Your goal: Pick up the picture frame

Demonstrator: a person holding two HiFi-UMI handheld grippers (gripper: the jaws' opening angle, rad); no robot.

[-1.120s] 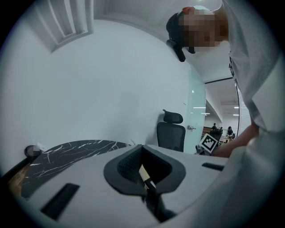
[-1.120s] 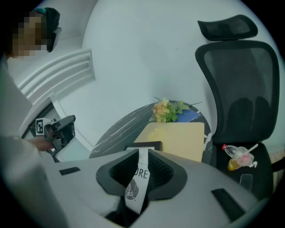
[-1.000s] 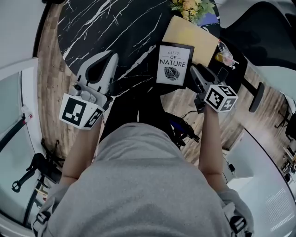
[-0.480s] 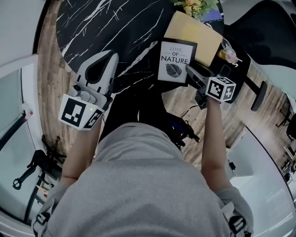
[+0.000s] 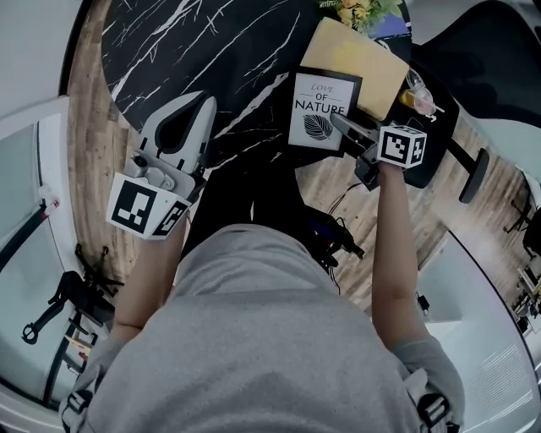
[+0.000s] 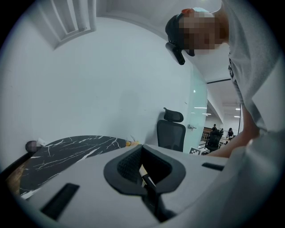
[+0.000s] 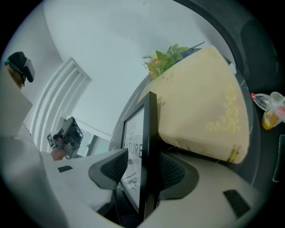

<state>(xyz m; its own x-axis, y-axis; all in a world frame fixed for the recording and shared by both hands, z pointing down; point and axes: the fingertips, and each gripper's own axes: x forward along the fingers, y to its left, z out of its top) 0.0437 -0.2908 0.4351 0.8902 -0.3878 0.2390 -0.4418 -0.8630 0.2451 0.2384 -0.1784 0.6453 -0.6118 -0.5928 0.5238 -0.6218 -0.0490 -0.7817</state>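
Straddling the picture frame [image 5: 314, 101], right gripper [image 5: 340, 119] jaws just opened wide, not squeezing it
Tan package [image 5: 359, 63] sits just behind the frame, flowers [image 5: 355, 10] beyond; left gripper [image 5: 201, 103] closed, empty, off to the side.

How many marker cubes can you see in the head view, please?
2. One marker cube sits at the rear of the left tool, by the person's left wrist; the other is on the right tool, just right of the picture frame. None seems hidden.
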